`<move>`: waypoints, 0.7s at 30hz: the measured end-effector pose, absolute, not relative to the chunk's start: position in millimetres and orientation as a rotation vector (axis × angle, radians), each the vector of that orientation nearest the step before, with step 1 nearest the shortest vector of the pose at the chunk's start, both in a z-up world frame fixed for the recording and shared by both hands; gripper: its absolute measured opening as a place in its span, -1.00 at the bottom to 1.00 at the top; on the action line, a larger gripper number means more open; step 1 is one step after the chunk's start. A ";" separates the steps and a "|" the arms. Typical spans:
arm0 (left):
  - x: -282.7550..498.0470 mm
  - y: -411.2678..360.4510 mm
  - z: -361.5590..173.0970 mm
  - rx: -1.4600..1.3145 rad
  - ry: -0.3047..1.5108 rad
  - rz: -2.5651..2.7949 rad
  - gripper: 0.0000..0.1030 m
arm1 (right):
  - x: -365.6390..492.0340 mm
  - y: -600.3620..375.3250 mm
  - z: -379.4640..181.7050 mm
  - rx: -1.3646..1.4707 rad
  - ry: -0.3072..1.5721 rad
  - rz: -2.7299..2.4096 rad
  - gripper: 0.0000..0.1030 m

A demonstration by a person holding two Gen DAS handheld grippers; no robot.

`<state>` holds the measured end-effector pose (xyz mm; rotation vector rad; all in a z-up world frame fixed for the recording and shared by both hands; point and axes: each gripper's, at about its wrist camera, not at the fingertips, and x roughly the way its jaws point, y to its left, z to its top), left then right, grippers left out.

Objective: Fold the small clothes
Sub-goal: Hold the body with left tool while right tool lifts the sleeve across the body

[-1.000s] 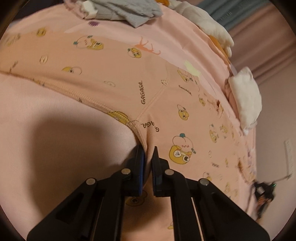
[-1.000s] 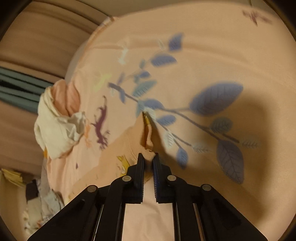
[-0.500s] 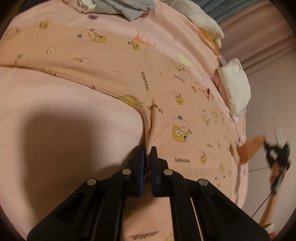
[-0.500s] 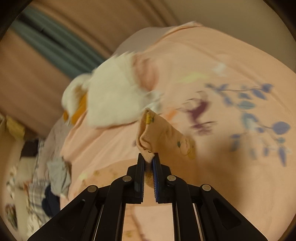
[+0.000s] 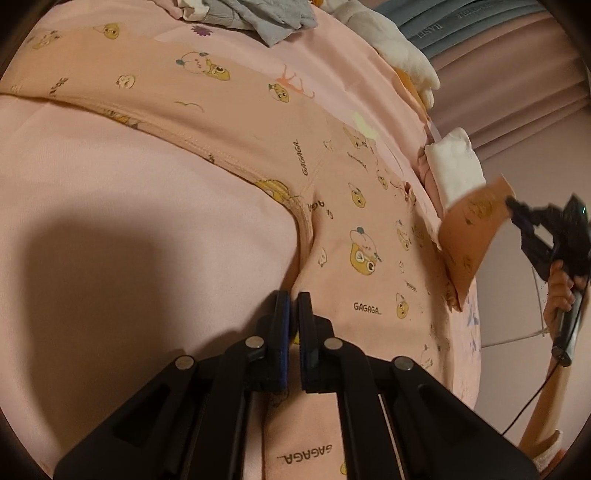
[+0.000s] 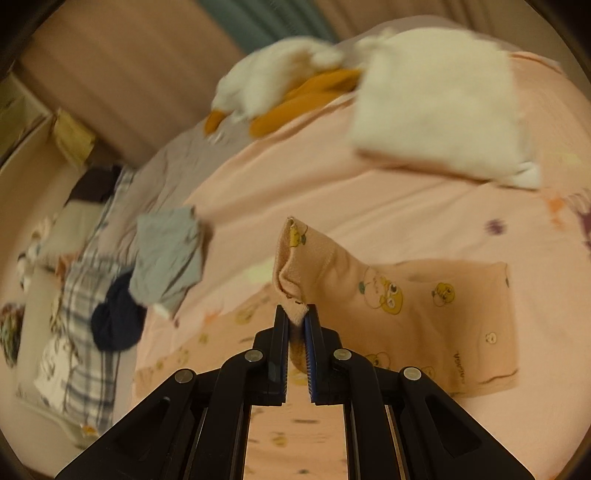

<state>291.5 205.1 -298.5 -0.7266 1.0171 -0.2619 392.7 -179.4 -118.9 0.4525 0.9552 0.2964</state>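
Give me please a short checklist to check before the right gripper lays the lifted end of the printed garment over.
1. Right gripper pinches the hem of the printed garment: ok.
2. Left gripper is shut on the garment's near edge, pinning it to the bed: ok.
3. Lifted end hangs free of the bed, not snagged: ok.
4. White folded cloth lies clear of the fold path: cannot tell.
5. Grey cloth sits away from the garment: ok.
6. Part of the garment on the bed is flat: not ok, a crease runs up from the left gripper.
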 end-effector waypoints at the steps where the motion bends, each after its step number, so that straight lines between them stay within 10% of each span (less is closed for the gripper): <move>1: 292.4 204.6 -297.6 -0.730 1.018 -0.266 -0.95 | 393.4 -167.1 -122.0 0.437 0.967 0.309 -0.81; 21: 309.1 208.1 -306.9 -0.802 0.989 -0.313 -0.92 | 403.0 -22.7 -189.1 0.223 1.144 0.471 -0.80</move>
